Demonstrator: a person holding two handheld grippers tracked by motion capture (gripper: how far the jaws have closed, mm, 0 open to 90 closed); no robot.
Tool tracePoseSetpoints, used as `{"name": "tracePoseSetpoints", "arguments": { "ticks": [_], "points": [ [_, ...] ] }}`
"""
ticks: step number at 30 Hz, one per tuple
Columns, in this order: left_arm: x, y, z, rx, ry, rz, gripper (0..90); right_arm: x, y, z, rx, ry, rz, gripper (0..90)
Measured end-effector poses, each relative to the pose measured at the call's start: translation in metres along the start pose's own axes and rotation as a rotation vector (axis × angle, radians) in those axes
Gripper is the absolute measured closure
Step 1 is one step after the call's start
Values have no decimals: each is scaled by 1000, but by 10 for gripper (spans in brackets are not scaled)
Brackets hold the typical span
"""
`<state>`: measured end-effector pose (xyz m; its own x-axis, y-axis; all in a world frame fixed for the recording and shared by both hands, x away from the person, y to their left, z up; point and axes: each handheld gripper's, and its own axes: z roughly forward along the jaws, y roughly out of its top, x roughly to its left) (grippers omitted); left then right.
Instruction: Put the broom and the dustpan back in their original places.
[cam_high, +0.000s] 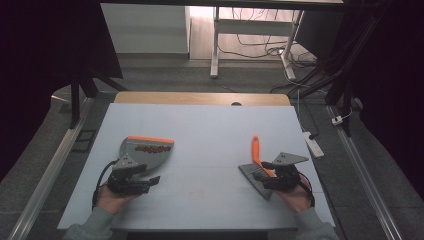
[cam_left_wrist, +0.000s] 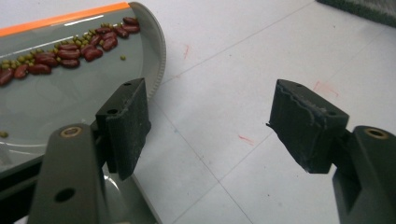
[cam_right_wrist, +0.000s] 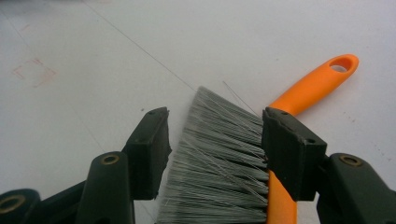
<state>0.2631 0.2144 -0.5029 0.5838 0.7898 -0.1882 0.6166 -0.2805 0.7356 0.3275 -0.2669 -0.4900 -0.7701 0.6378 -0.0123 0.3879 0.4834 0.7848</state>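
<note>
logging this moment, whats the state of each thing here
dustpan: flat on the table, beans heaped by its orange edge
brush: lying on the table, bristles between the right claw's jaws, not squeezed
left claw: open, nothing between its jaws
right claw: open around the brush

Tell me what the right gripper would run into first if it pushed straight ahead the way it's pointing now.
The right gripper already has the brush between its open jaws, so it would probably meet the grey bristles first, with the orange handle by one pad. Depth is hard to judge.
</note>
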Motion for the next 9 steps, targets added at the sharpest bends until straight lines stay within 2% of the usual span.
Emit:
{"name": "tracePoseSetpoints", "arguments": {
  "ticks": [9],
  "points": [
    [-1,0,1,4,-3,-12,290,-1,0,-2,-21,6,-12,419]
  ]
}}
